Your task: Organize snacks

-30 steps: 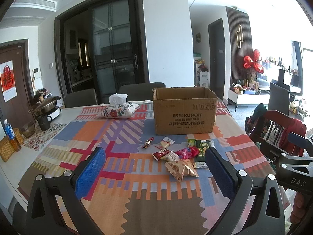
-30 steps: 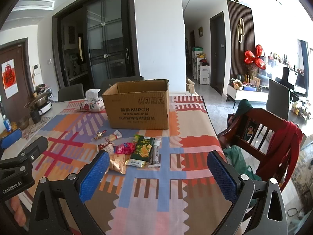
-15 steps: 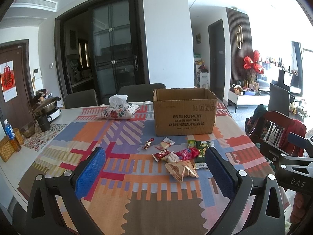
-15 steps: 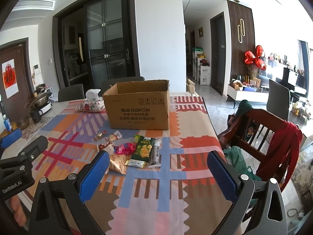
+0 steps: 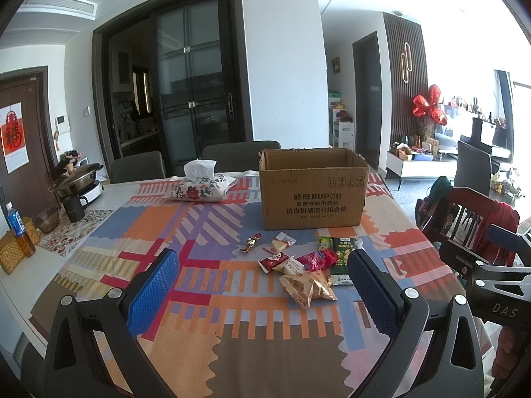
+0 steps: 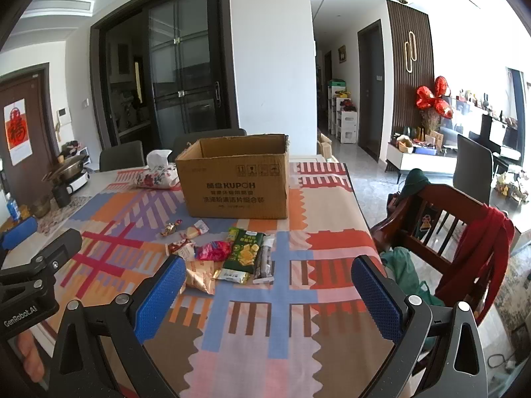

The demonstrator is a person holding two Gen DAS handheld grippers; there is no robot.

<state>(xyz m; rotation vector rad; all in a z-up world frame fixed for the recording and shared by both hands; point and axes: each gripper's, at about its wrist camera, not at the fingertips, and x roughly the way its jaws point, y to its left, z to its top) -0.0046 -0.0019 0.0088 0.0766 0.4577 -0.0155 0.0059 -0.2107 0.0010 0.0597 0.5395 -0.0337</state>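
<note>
Snacks (image 5: 300,270) remain unmoved in front of the cardboard box (image 5: 313,192); both grippers, left gripper (image 5: 262,293) and right gripper (image 6: 268,298), stay spread and empty, sorting unstarted.

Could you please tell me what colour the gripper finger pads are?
Blue, with a dotted texture; the pads show best in the right wrist view.

Matt cardboard box (image 5: 313,192), glossy wrappers (image 5: 305,270)

The bench (image 5: 205,301) wears a patchwork cloth of orange, blue and red. On it stands an open cardboard box (image 5: 313,189), a floral tissue pouch (image 5: 200,190) to its left, and a loose cluster of snack packets (image 5: 298,265) just in front. At the far left edge sit a pot (image 5: 76,179), a dark mug (image 5: 73,208), a bottle (image 5: 18,229) and a woven basket (image 5: 11,255).
</note>
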